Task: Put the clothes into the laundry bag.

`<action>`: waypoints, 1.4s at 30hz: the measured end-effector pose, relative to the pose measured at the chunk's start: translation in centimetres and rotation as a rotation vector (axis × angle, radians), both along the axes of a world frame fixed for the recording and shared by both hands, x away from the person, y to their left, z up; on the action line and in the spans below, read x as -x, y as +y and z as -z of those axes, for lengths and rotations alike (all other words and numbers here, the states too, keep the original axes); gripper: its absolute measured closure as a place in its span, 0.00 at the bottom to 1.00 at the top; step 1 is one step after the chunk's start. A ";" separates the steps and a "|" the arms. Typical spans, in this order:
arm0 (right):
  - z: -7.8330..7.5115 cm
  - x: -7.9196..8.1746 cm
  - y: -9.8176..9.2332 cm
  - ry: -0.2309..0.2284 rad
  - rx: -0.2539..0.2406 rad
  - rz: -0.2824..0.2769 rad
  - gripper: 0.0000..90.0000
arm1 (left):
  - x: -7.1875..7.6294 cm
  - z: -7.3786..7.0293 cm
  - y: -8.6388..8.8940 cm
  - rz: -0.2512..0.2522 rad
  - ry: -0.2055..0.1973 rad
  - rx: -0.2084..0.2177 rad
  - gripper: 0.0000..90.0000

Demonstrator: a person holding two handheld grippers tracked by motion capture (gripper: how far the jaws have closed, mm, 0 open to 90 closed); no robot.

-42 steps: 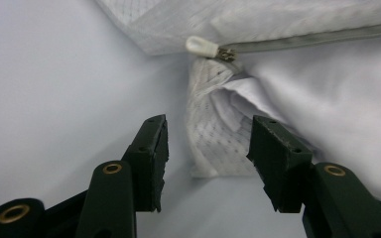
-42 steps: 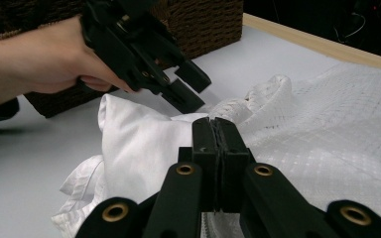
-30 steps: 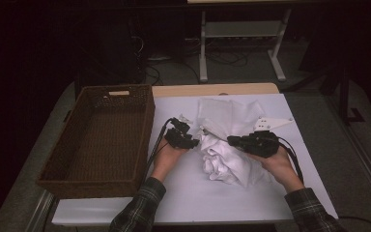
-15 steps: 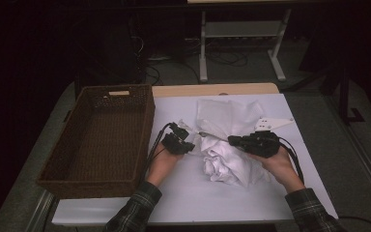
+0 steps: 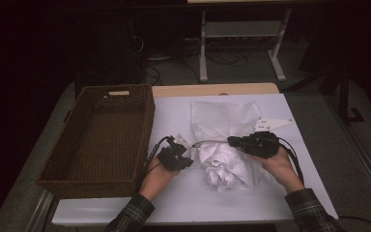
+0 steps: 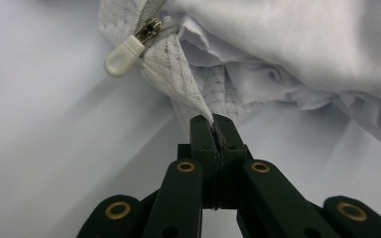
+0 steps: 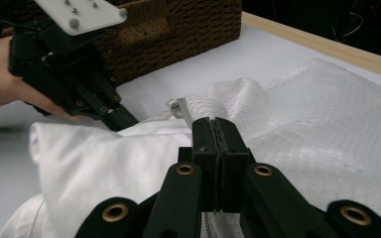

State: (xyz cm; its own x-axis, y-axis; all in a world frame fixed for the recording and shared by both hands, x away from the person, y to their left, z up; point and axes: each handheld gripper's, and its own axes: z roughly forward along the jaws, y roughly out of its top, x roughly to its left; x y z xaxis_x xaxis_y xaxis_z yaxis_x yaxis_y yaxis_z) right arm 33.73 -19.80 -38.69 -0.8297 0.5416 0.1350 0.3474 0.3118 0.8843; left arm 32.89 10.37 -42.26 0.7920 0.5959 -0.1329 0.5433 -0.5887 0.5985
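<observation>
Person at a white surface (image 5: pixel 174 116) with tongs in each hand, working on a white mesh laundry bag (image 5: pixel 224 121) with crumpled white cloth (image 5: pixel 229 169) stuffed at its near end. Bag lies middle-right on the surface, its flat mesh part toward the far side, the bunched cloth toward the near side, between the two hands. Left tongs (image 5: pixel 189 153) sit just left of the bag; in the left gripper view the left tongs (image 6: pixel 213 124) are fully closed, pinching a corner of the bag's mesh edge, fabric pulled taut up from the tips. Their jaws have just been closing, with the mesh between them. Zipper pull (image 6: pixel 125 53), cream plastic tab on a metal slider, hangs up-left of the tips, apart from them. Right tongs (image 5: pixel 232 141) lie over the bag from the right, pointing left; in the right gripper view the right tongs (image 7: pixel 217 126) are closed tight on a gathered bit of mesh by the zipper line, zipper teeth running under the jaws. A taut strip of the bag edge spans between the two tongs in the high view. Brown wicker basket (image 5: pixel 101 140) stands left on the surface, right by the left hand (image 5: pixel 157 176). Right hand (image 5: pixel 278 164) rests near-right of the bag.
</observation>
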 end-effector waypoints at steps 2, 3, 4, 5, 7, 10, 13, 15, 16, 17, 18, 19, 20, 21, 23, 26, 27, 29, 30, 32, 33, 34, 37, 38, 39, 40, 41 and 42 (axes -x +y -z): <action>0.0 0.0 0.0 0.001 0.004 0.000 0.98 | 0.6 0.1 0.4 0.002 0.005 0.012 0.99; 0.1 0.0 0.0 0.002 0.004 -0.003 0.98 | 0.8 0.1 0.6 0.001 0.006 0.016 0.99; 0.1 0.0 0.0 0.003 0.006 -0.004 0.98 | 1.0 0.2 0.8 0.001 0.008 0.023 0.99; 0.2 0.0 0.1 0.006 0.008 -0.005 0.98 | 1.1 0.3 1.0 0.001 0.012 0.025 0.99; 0.2 0.0 0.1 0.008 0.010 -0.008 0.97 | 1.2 0.4 1.1 -0.004 0.018 0.037 0.99; 0.2 0.0 0.2 0.014 0.013 -0.010 0.92 | 1.3 0.5 0.8 0.003 0.017 0.036 0.99; -0.2 0.2 0.1 0.026 0.006 -0.011 0.76 | 1.3 0.5 0.7 0.003 0.016 0.037 0.99; -0.6 0.5 -0.2 0.030 0.000 -0.015 0.70 | 1.3 0.5 0.7 0.002 0.018 0.038 0.99; -0.7 0.6 -0.2 0.030 -0.003 -0.016 0.67 | 1.3 0.5 0.7 0.002 0.019 0.039 0.99; -0.9 0.8 -0.3 0.035 -0.007 -0.018 0.65 | 1.3 0.6 0.7 0.002 0.020 0.039 0.99; -1.1 0.9 -0.4 0.038 -0.010 -0.025 0.64 | 1.3 0.6 0.7 0.001 0.020 0.039 0.99; -1.4 1.2 -0.4 0.038 -0.007 -0.029 0.61 | 1.3 0.6 0.7 0.001 0.021 0.040 0.99; -1.5 1.4 -0.4 0.040 -0.010 -0.031 0.60 | 1.3 0.6 0.7 0.003 0.021 0.039 0.99; -1.7 1.5 -0.4 0.044 -0.015 -0.037 0.58 | 1.3 0.7 0.6 0.004 0.021 0.037 0.99; -2.1 2.0 -0.1 0.050 -0.017 -0.051 0.55 | 1.3 0.7 0.6 0.007 0.021 0.036 0.99; -2.4 2.6 0.3 0.054 -0.013 -0.075 0.53 | 1.3 0.7 0.6 0.009 0.019 0.034 0.99; -2.4 2.9 0.6 0.060 -0.009 -0.088 0.52 | 1.3 0.7 0.6 0.010 0.019 0.034 0.99; -2.5 3.4 1.0 0.065 0.001 -0.107 0.50 | 1.3 0.7 0.6 0.009 0.019 0.036 0.99; -2.5 3.6 1.2 0.066 0.002 -0.117 0.50 | 1.3 0.7 0.6 0.009 0.019 0.036 0.99; -2.3 3.9 1.6 0.075 -0.002 -0.131 0.49 | 1.3 0.6 0.6 0.009 0.020 0.036 0.99; -2.3 4.0 1.8 0.075 0.002 -0.137 0.48 | 1.3 0.6 0.6 0.010 0.020 0.034 0.99; -2.1 4.2 2.1 0.080 0.007 -0.148 0.48 | 1.3 0.6 0.6 0.010 0.020 0.033 0.99; -1.6 4.4 2.7 0.087 0.028 -0.167 0.48 | 1.3 0.6 0.5 0.011 0.019 0.032 0.99; -1.3 4.4 3.0 0.093 0.050 -0.169 0.47 | 1.3 0.6 0.5 0.011 0.020 0.032 0.99; -1.1 4.3 3.2 0.096 0.061 -0.172 0.47 | 1.3 0.6 0.5 0.011 0.020 0.032 0.99; -0.9 4.3 3.3 0.100 0.067 -0.174 0.47 | 1.3 0.6 0.5 0.011 0.020 0.032 0.99; -0.7 4.3 3.4 0.107 0.077 -0.173 0.48 | 1.3 0.6 0.5 0.011 0.019 0.032 0.99; -0.5 4.3 3.5 0.104 0.087 -0.174 0.48 | 1.3 0.7 0.5 0.012 0.020 0.031 0.99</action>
